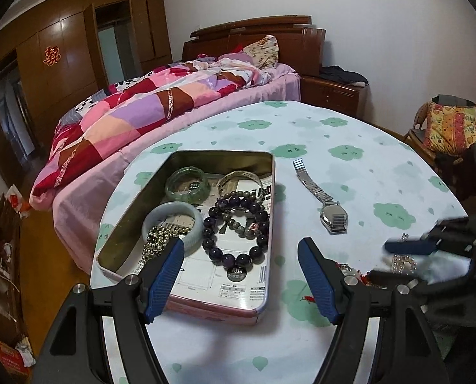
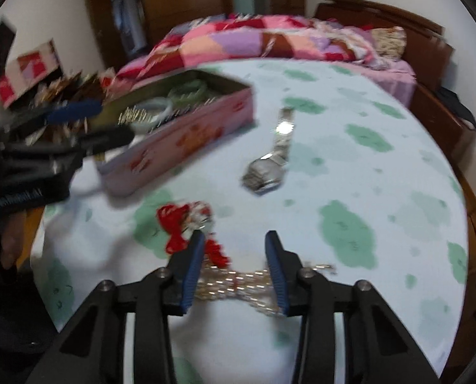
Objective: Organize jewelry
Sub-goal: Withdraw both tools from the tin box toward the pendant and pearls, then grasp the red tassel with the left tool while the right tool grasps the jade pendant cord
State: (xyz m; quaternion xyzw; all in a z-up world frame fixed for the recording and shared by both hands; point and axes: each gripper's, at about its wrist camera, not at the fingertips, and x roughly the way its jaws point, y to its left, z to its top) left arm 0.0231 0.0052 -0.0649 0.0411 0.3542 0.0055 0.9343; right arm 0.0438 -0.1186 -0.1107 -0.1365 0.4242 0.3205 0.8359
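- On the bench (image 2: 382,192), a beaded chain (image 2: 234,283) is straddled crosswise by the right gripper (image 2: 234,268), jaws narrowed but not yet pressing.
- The left gripper (image 1: 241,276) is held wide over the tin (image 1: 263,275).

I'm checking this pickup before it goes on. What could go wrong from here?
1. The right claw straddles the beaded chain without clearly pinching it; loose strands could slip out on lifting.
2. The red tassel piece touches that claw's left finger and may snag and drag along.
3. The tin is already crowded; the chain may tangle with the purple bead bracelet.
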